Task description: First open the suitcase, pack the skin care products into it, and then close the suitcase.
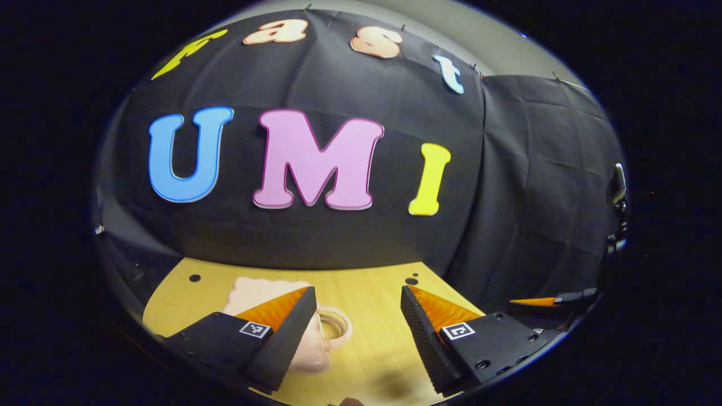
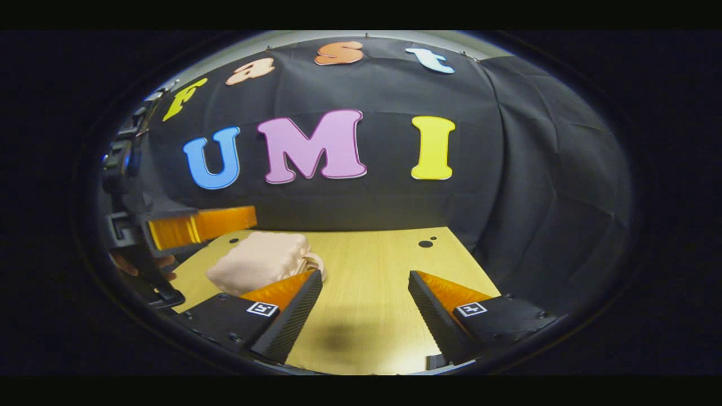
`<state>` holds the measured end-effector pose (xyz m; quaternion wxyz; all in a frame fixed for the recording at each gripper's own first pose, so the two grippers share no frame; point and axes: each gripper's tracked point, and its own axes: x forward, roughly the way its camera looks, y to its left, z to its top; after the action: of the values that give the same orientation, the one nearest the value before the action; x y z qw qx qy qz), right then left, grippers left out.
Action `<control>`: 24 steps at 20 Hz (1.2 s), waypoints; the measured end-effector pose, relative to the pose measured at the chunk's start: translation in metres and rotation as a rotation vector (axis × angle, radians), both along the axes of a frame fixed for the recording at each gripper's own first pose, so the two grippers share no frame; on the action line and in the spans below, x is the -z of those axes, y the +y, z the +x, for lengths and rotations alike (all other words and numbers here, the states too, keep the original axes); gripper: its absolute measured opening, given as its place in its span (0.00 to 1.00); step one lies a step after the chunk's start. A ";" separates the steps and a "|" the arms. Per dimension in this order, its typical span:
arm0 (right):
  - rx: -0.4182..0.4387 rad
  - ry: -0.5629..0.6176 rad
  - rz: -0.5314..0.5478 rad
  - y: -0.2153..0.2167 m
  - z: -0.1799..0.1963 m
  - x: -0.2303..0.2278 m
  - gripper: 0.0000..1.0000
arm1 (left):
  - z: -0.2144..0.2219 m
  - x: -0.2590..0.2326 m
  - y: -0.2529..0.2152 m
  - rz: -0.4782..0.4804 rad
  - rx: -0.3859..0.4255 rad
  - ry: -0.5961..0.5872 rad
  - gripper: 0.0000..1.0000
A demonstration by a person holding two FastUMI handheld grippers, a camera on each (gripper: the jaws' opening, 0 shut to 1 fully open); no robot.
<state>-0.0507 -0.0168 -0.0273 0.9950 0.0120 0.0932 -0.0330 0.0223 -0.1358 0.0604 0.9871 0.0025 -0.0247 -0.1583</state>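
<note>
Suitcase (image 1: 254, 293) behind left claw (image 1: 355, 321)

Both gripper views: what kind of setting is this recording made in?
Likely a staged recording booth, not a home: black cloth wall hung behind a bare wooden table with drilled holes, holding a small pink suitcase. Left gripper and right gripper hover open.

You've got a light wooden table (image 1: 372, 349), and you see it again in the right gripper view (image 2: 372, 270). Dark round holes sit near its far edge: one at the left (image 1: 194, 278), one at the right (image 1: 411, 280), and a close pair at the far right in the right gripper view (image 2: 426, 243). Black cloth wall (image 1: 524, 186) hangs behind the table, creased and folded on the right (image 2: 541, 169). Pale ceiling strip above the cloth (image 1: 496, 39).
</note>
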 end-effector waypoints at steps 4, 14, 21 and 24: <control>-0.027 -0.112 0.022 0.028 -0.043 -0.043 0.98 | -0.085 -0.051 0.039 -0.072 -0.061 -0.157 0.95; -0.049 -0.203 -0.027 0.062 -0.120 -0.064 0.98 | -0.172 -0.023 0.118 -0.023 -0.234 -0.309 0.95; -0.090 -0.190 -0.055 0.086 -0.125 -0.041 0.98 | -0.178 0.001 0.115 0.034 -0.209 -0.347 0.96; -0.121 -0.187 -0.054 0.096 -0.121 -0.038 0.98 | -0.171 0.020 0.114 0.031 -0.184 -0.286 0.95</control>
<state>-0.1721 0.0796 0.0105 0.9995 -0.0174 -0.0003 0.0259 -0.1492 -0.0219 0.0403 0.9837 0.0424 -0.1621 -0.0658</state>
